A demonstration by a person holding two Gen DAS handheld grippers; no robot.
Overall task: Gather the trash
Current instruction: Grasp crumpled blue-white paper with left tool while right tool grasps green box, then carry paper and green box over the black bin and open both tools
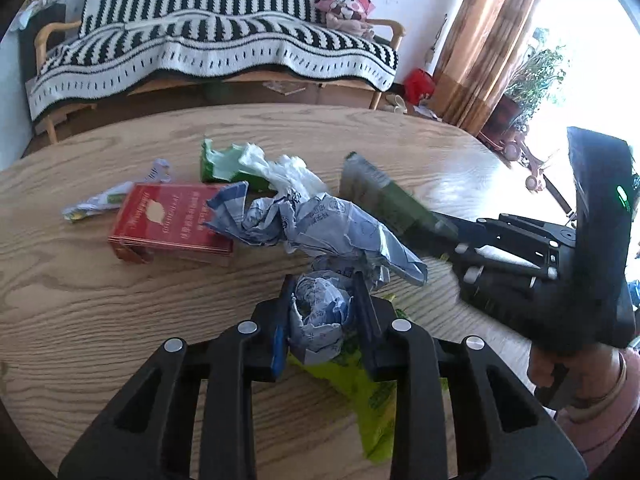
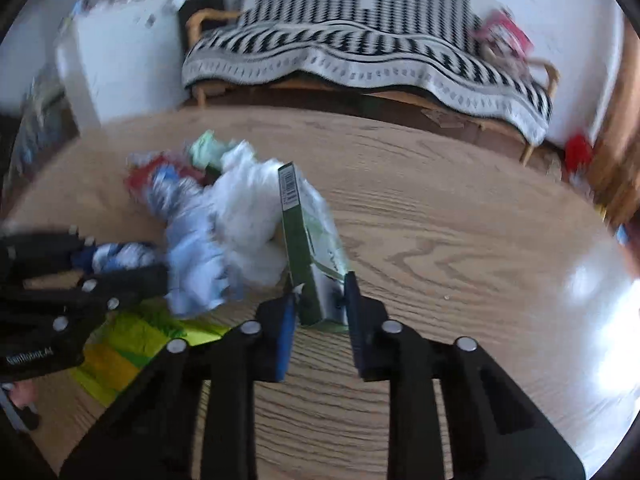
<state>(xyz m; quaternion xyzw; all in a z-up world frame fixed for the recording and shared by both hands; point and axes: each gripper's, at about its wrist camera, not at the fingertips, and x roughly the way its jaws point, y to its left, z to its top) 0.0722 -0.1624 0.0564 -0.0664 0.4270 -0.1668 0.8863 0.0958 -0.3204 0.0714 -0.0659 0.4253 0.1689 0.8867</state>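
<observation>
A pile of trash lies on the round wooden table (image 1: 120,320). My left gripper (image 1: 322,288) is shut on a crumpled blue-and-white printed paper (image 1: 320,320), whose loose end (image 1: 320,224) spreads toward the pile. A yellow-green wrapper (image 1: 372,396) lies flat under that gripper. My right gripper (image 2: 320,292) is shut on one end of a dark green box (image 2: 308,240), which stands tilted up off the table; the same green box (image 1: 384,200) shows at the right in the left wrist view. Behind sit a red box (image 1: 168,224), a light green torn carton (image 1: 218,166) and a white plastic bag (image 1: 288,172).
A small crumpled wrapper (image 1: 112,196) lies at the pile's left. A sofa with a striped black-and-white blanket (image 1: 208,52) stands beyond the table. A curtain (image 1: 480,40) and potted plant (image 1: 536,76) are at the right. A white cabinet (image 2: 120,60) stands left of the sofa.
</observation>
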